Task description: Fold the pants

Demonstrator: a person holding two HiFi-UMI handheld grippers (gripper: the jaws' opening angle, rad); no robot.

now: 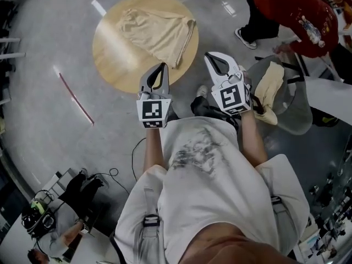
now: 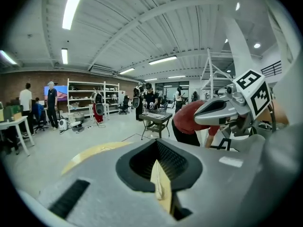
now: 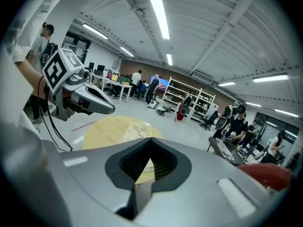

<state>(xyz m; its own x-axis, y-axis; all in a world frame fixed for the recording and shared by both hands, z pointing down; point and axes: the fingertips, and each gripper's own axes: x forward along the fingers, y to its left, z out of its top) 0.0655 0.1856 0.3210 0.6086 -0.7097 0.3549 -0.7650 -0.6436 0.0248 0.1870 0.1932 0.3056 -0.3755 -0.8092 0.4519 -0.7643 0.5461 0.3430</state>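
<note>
Beige pants [image 1: 157,29] lie crumpled on the far right part of a round wooden table [image 1: 115,59]. My left gripper [image 1: 162,66] hovers over the table's near edge, shut with nothing in it. My right gripper [image 1: 212,57] is held just right of the table, level with the left, also shut and empty. In the right gripper view the pants [image 3: 135,126] and table [image 3: 102,134] lie beyond the shut gripper [image 3: 150,140], with the left gripper [image 3: 90,100] at left. The left gripper view shows its own shut gripper [image 2: 156,141], a sliver of table [image 2: 90,155] and the right gripper [image 2: 218,112].
A person in a red top [image 1: 297,15] bends over at the right, beside a grey chair [image 1: 294,111] that bears a beige cloth [image 1: 269,87]. A red tape line [image 1: 77,100] marks the floor left of the table. A black cart [image 2: 156,119] stands farther off.
</note>
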